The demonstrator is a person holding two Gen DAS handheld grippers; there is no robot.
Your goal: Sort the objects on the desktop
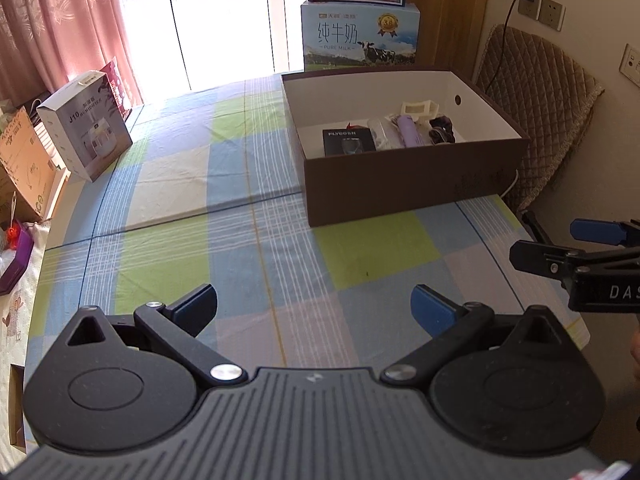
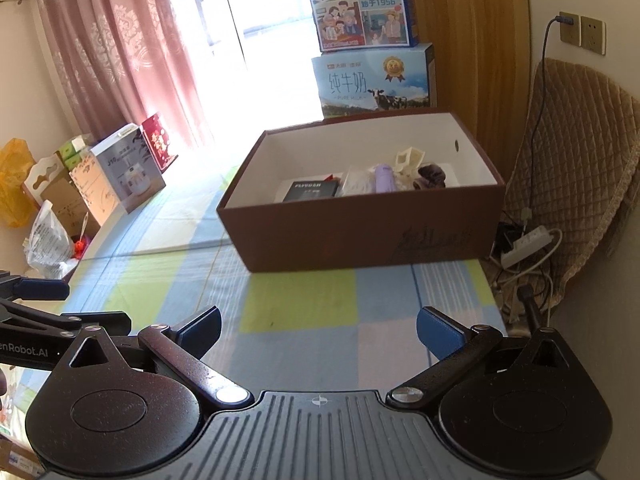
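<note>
Holding five items: one box [image 1: 400,184].

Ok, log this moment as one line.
left gripper open, empty | right gripper open, empty | items in brown box | tablecloth bare near grippers

Box [image 1: 400,184] set on table [image 1: 248,264], toward far right part. Inside box, along near wall: card pack [image 1: 349,142] at left, tube [image 1: 410,131] right of it, scrunchie [image 1: 441,130] at right end, frame [image 1: 418,109] behind tube. Milk cartons [image 1: 360,36] stacked behind box. Humidifier carton [image 1: 86,142] placed well left of box, at table's left edge. Chair [image 1: 536,120] stood right of box, against wall; sockets [image 1: 541,9] mounted above chair.
</note>
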